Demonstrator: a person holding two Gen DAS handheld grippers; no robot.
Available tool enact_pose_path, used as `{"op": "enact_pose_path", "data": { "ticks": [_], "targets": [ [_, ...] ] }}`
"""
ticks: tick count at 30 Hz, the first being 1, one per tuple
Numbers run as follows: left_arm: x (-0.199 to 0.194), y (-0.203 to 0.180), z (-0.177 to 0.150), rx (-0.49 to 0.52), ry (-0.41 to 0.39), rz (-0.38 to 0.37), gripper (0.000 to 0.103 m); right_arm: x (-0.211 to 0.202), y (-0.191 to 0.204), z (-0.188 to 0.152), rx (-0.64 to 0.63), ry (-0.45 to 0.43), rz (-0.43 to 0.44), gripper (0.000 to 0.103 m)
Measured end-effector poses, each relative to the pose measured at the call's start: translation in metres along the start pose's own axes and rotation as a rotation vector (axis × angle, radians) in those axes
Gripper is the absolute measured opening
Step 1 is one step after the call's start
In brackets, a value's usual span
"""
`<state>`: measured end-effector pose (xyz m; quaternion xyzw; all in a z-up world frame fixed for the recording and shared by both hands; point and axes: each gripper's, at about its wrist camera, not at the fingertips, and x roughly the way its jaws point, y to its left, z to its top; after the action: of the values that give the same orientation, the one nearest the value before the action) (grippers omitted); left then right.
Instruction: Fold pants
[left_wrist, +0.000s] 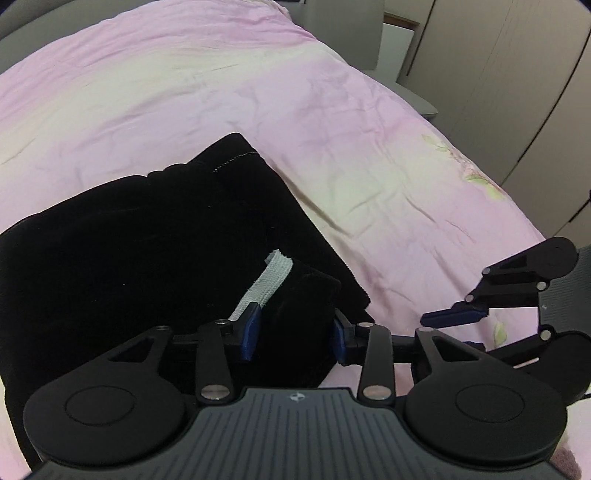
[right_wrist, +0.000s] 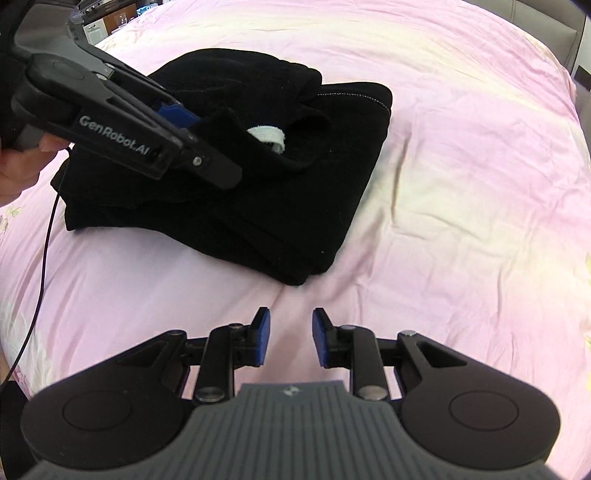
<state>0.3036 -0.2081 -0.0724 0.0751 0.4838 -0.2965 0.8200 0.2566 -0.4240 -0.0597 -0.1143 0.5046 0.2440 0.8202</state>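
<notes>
The black pants (left_wrist: 147, 236) lie folded in a thick bundle on the pink bedsheet (left_wrist: 258, 92). My left gripper (left_wrist: 295, 332) stands over the bundle's near corner with its blue pads on either side of a raised black waistband flap (left_wrist: 299, 295) that has a white drawstring (left_wrist: 266, 280) beside it; the jaws stand wide and I cannot tell whether they pinch the flap. In the right wrist view the pants (right_wrist: 258, 192) lie ahead, with the left gripper (right_wrist: 184, 122) on their top. My right gripper (right_wrist: 290, 336) is open and empty over bare sheet, just short of the bundle.
The bed's sheet (right_wrist: 461, 166) spreads wide on all sides of the pants. A grey headboard or chair (left_wrist: 343, 33) and pale wardrobe doors (left_wrist: 498, 74) stand beyond the bed. A thin black cable (right_wrist: 44, 266) hangs at the left. A hand (right_wrist: 18, 166) holds the left gripper.
</notes>
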Motion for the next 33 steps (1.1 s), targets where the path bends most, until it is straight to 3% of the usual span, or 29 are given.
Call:
{"op": "enact_pose_path", "data": {
  "ticks": [5, 8, 11, 14, 18, 21, 27, 33],
  "targets": [
    [-0.023, 0.017, 0.009, -0.092, 0.008, -0.198, 0.065, -0.003, -0.001, 0.012, 0.041, -0.018, -0.007, 0.037],
    [-0.047, 0.019, 0.005, -0.064, -0.033, -0.223, 0.068, -0.012, 0.002, 0.016, 0.073, -0.026, -0.022, 0.043],
    [-0.068, 0.031, 0.002, -0.05, -0.06, -0.18, 0.069, -0.026, 0.009, 0.022, 0.089, -0.046, -0.041, 0.056],
    [-0.086, 0.059, -0.002, -0.077, -0.079, -0.068, 0.069, -0.037, 0.015, 0.034, 0.12, -0.065, -0.045, 0.068],
    [-0.109, 0.106, -0.01, -0.174, -0.12, 0.076, 0.069, -0.045, 0.017, 0.056, 0.184, -0.109, -0.028, 0.072],
    [-0.116, 0.143, -0.02, -0.256, -0.124, 0.142, 0.069, -0.042, 0.011, 0.071, 0.269, -0.139, -0.011, 0.077],
    [-0.108, 0.198, -0.045, -0.362, -0.084, 0.191, 0.069, -0.021, -0.009, 0.097, 0.467, -0.136, 0.018, 0.077],
    [-0.085, 0.23, -0.061, -0.427, -0.063, 0.152, 0.069, 0.011, -0.023, 0.119, 0.584, -0.121, 0.061, 0.075]
  ]
}}
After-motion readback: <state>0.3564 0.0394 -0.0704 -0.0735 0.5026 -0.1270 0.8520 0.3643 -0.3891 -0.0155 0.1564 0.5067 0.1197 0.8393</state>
